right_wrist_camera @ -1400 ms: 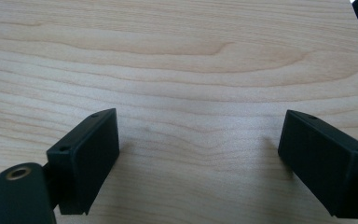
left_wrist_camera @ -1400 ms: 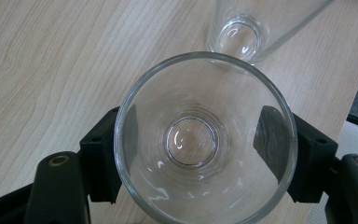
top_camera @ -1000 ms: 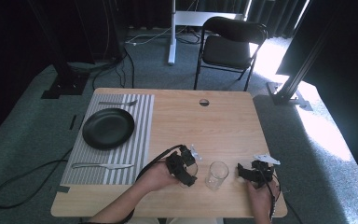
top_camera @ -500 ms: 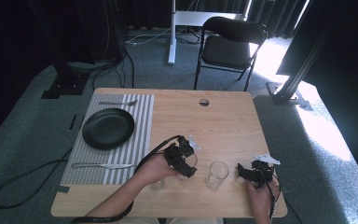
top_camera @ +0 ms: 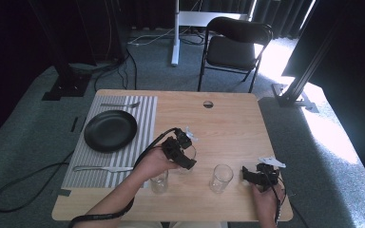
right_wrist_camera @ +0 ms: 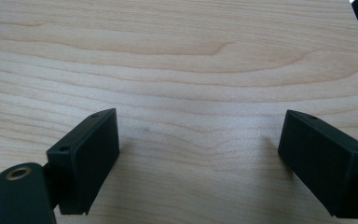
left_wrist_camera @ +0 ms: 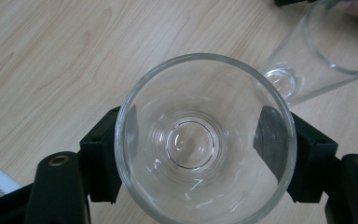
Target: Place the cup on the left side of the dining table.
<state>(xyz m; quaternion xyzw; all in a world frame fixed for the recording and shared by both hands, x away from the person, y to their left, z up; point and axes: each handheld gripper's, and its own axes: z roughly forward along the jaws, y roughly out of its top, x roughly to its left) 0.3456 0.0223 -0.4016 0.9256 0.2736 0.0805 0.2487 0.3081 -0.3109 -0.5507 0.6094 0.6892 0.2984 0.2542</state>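
My left gripper (top_camera: 183,153) is shut on a clear drinking glass (left_wrist_camera: 205,144), its black jaws pressed on opposite sides of the rim. In the high view this glass (top_camera: 188,154) sits at the gripper's tip, mid-table. A second glass (top_camera: 220,178) stands upright toward the front, and shows slanted at the upper right of the left gripper view (left_wrist_camera: 326,42). A third glass (top_camera: 159,181) stands beside the left hand. My right gripper (top_camera: 248,175) rests low near the front right edge. It is open, with bare wood between its jaws (right_wrist_camera: 198,158).
A striped placemat (top_camera: 145,118) on the table's left carries a black plate (top_camera: 110,130), a fork (top_camera: 120,104) at its far side and a knife (top_camera: 102,168) at its near side. A cable hole (top_camera: 208,104) lies near the far edge. A chair (top_camera: 233,45) stands beyond the table.
My left gripper has moved away from the front edge with the glass in its jaws, uncovering the third glass by the left hand. The right gripper has stayed put.
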